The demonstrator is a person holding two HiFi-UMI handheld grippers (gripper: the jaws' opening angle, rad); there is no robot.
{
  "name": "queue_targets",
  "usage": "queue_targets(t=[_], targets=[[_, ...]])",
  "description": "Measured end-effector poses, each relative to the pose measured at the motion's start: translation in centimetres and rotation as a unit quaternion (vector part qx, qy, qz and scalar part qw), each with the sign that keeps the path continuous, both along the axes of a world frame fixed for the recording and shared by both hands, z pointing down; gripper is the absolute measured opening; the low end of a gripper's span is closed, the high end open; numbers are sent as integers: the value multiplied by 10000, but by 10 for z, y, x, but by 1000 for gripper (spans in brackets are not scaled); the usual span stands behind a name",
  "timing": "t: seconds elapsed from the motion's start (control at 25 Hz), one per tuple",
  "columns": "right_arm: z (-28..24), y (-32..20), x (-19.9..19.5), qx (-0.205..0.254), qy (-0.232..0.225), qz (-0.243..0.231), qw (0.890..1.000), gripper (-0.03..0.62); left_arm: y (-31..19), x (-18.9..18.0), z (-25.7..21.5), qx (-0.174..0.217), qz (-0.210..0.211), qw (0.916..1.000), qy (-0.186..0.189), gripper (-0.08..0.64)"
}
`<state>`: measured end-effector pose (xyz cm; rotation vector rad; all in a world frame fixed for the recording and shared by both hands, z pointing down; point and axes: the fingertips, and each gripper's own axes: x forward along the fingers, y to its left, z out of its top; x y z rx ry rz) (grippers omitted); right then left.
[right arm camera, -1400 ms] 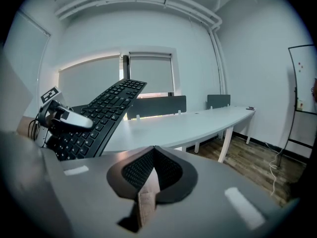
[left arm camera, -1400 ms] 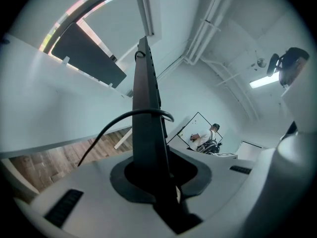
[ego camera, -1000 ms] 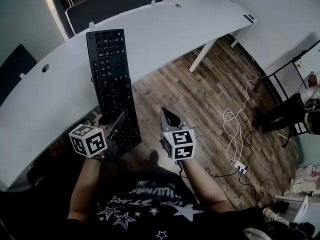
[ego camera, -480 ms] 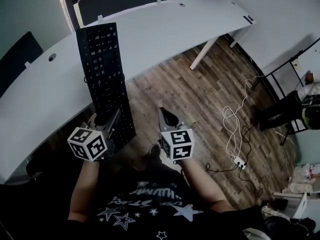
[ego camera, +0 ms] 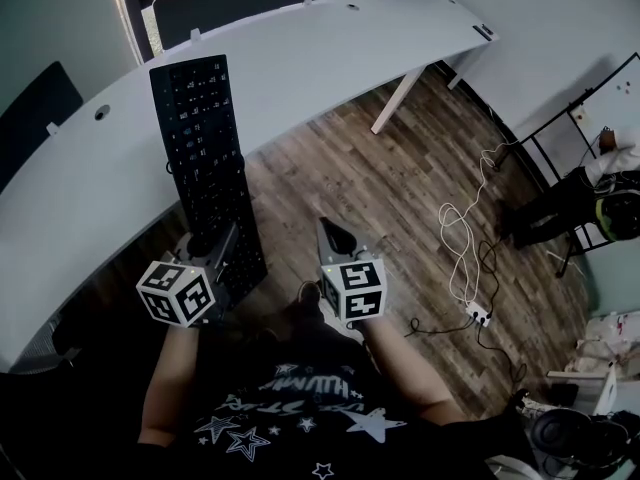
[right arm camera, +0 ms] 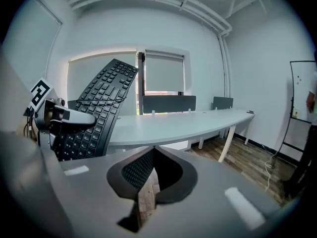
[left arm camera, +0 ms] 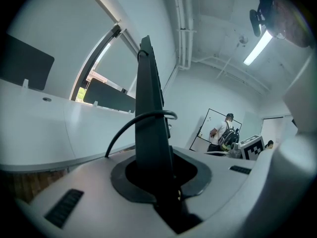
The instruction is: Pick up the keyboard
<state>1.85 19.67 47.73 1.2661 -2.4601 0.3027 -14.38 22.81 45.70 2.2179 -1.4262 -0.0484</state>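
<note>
A long black keyboard [ego camera: 205,163] is held off the curved white desk [ego camera: 320,53], reaching from my left gripper [ego camera: 222,243] up and away over the desk's edge. That gripper is shut on the keyboard's near end. In the left gripper view the keyboard [left arm camera: 150,128] stands edge-on between the jaws, and its cable [left arm camera: 130,125] loops round it. My right gripper [ego camera: 332,232] is shut and holds nothing, over the wood floor to the right of the keyboard. From the right gripper view the keyboard [right arm camera: 99,108] and the left gripper [right arm camera: 67,117] are at the left.
The desk's white leg [ego camera: 395,103] stands on the wood floor [ego camera: 400,198]. A white cable and power strip [ego camera: 470,268] lie on the floor at the right. A dark chair back [ego camera: 35,118] is at the far left. A person [ego camera: 590,193] is at the right edge.
The keyboard and my left gripper have shifted left and a little toward me. The right gripper has hardly moved in the head view. The view has swung slightly.
</note>
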Motion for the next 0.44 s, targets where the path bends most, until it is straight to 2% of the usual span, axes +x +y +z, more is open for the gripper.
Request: queue_targets(t=[0.16,0.44], targets=[[-1,13,4,17,46,-27,10000,3,12,3,7,-117,-44,9998,-135,75],[9,33,-10,62,87,-127,9999,3,29,-7,16,-42,-65,9999,-86,75]])
